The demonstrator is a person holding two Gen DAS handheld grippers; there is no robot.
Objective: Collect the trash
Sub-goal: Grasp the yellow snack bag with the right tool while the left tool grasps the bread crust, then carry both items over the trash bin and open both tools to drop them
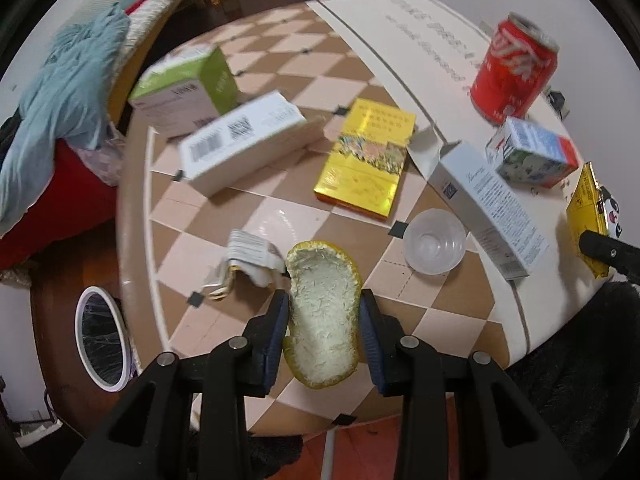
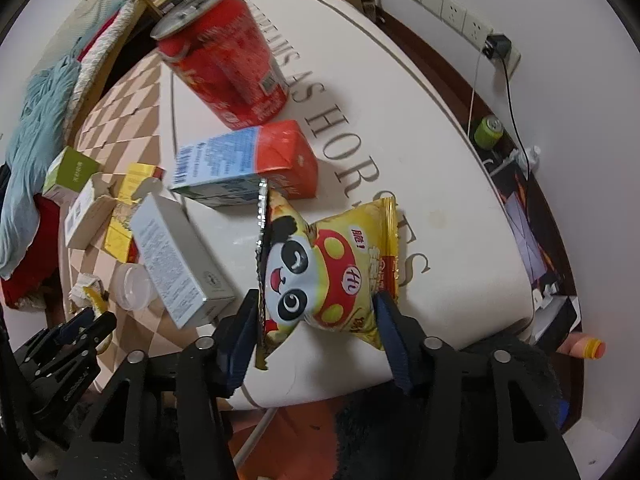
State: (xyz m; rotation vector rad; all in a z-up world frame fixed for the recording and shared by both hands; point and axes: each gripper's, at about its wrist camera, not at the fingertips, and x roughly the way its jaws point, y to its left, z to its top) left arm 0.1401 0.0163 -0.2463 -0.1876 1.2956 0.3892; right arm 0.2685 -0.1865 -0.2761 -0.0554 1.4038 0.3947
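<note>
My left gripper (image 1: 324, 308) is shut on a curved piece of citrus peel (image 1: 322, 316), pith side up, over the table's near edge. A crumpled paper scrap (image 1: 248, 258) lies just left of it. My right gripper (image 2: 316, 312) is shut on a yellow panda snack bag (image 2: 320, 272) over the white part of the table. The left gripper (image 2: 86, 326) also shows at the lower left of the right wrist view.
On the checkered table (image 1: 280, 216): a red cola can (image 1: 512, 72), milk carton (image 1: 532, 152), white boxes (image 1: 240, 144) (image 1: 492, 200), green box (image 1: 188, 84), gold box (image 1: 364, 156), clear plastic cup (image 1: 434, 246). A lined trash bin (image 1: 102, 338) stands on the floor at left.
</note>
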